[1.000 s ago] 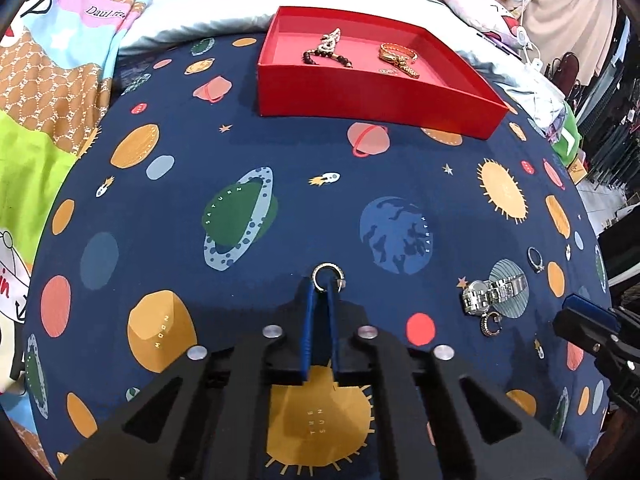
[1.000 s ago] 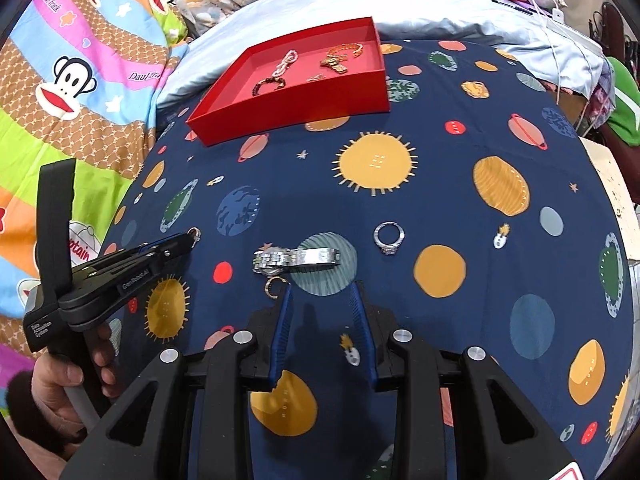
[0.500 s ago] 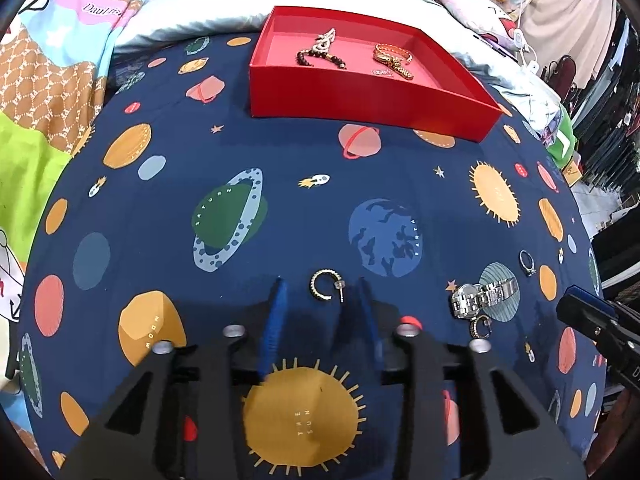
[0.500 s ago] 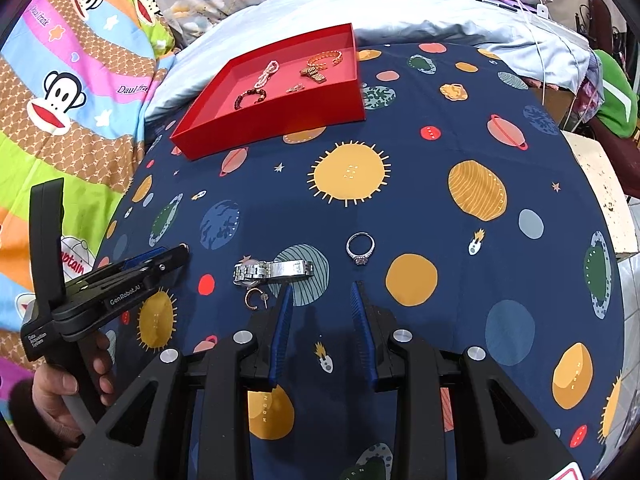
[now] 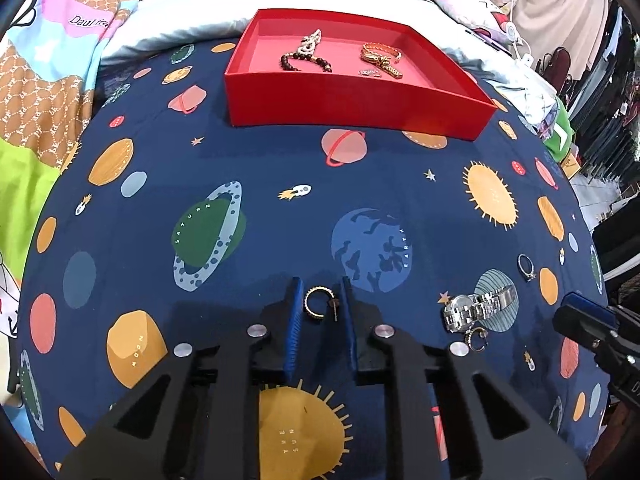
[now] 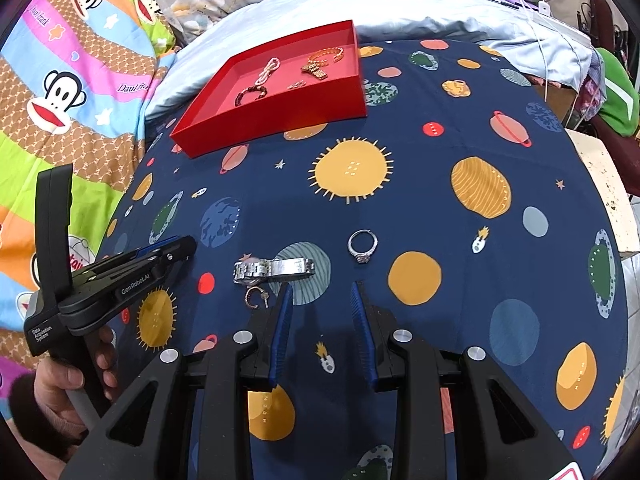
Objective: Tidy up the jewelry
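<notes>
A gold hoop earring lies on the planet-print cloth between the open fingers of my left gripper, untouched. A silver watch, a second hoop earring and a silver ring lie to its right. My right gripper is open and empty just in front of the watch, with the earring left of its left finger and the ring ahead. The red tray at the back holds a bead bracelet and a gold bracelet.
The cloth covers a rounded bed surface. A colourful monkey-print blanket lies to the left, pale blue bedding behind the tray. The left gripper's body and the hand holding it show at the left of the right wrist view.
My left gripper was shut on the hoop earring, then opened and left it on the cloth; now its open fingers straddle it. The right gripper crept nearer the watch.
</notes>
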